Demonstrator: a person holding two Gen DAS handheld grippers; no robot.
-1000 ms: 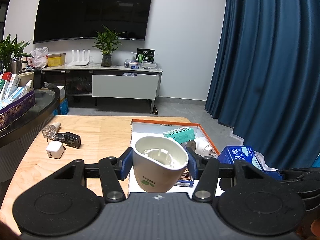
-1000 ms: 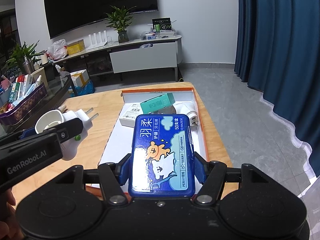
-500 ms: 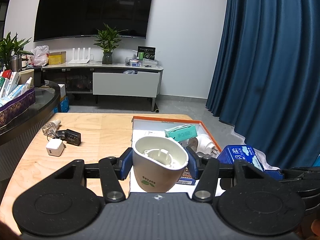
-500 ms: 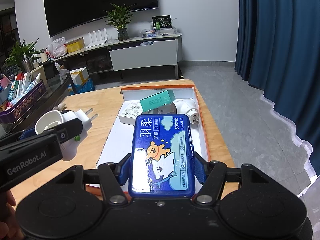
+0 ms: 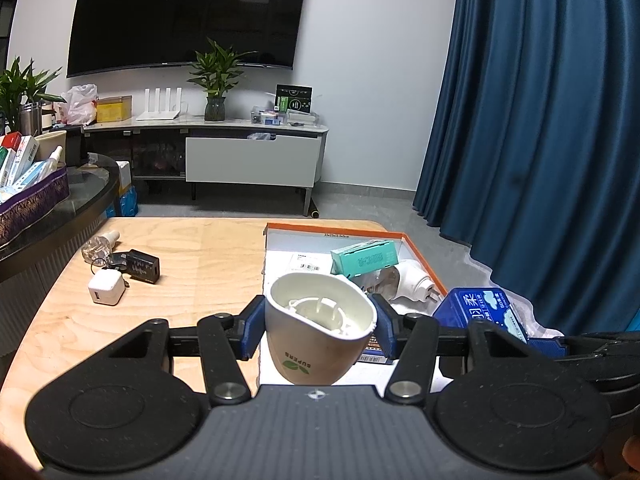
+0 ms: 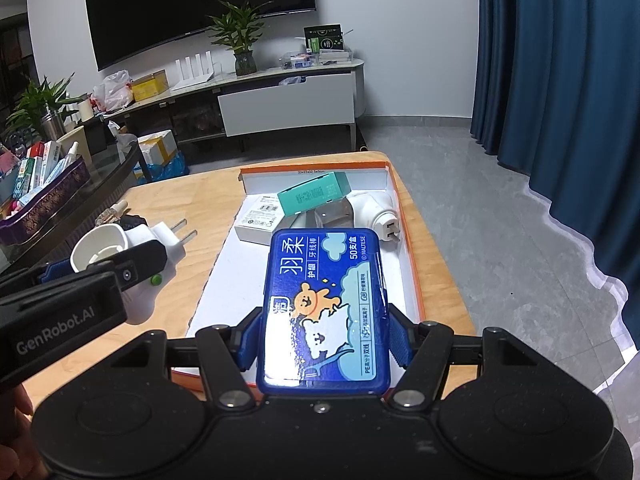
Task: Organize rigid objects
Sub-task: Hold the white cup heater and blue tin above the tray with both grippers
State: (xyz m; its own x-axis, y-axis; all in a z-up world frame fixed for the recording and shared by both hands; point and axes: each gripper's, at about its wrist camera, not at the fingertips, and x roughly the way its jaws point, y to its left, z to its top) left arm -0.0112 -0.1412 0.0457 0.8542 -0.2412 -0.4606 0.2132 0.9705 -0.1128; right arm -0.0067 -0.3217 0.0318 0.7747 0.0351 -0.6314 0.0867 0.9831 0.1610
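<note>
Left claw [image 5: 320, 330] pinching white plug [image 5: 320, 332], up over the surface [image 5: 192, 280] by the box [image 5: 416, 248]. Right claw [image 6: 322, 338] pinching blue case [image 6: 324, 308], up over the box. Teal pack [image 6: 314, 196] and another plug [image 6: 376, 210] lying inside.

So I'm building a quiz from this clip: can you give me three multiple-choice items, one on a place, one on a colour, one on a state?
1. Where does the teal box lie?
A. in the orange-rimmed tray
B. on the TV cabinet
C. on the floor

2. What colour is the tin in the right tool?
A. red
B. blue
C. green

3. What is the left tool doing?
A. hanging open and empty
B. clamping a white plug-in device
C. pressing on a charger

Answers:
1 A, it rests on other items inside the tray.
2 B, its lid is blue with a bear picture.
3 B, both pads press on its sides.
</note>
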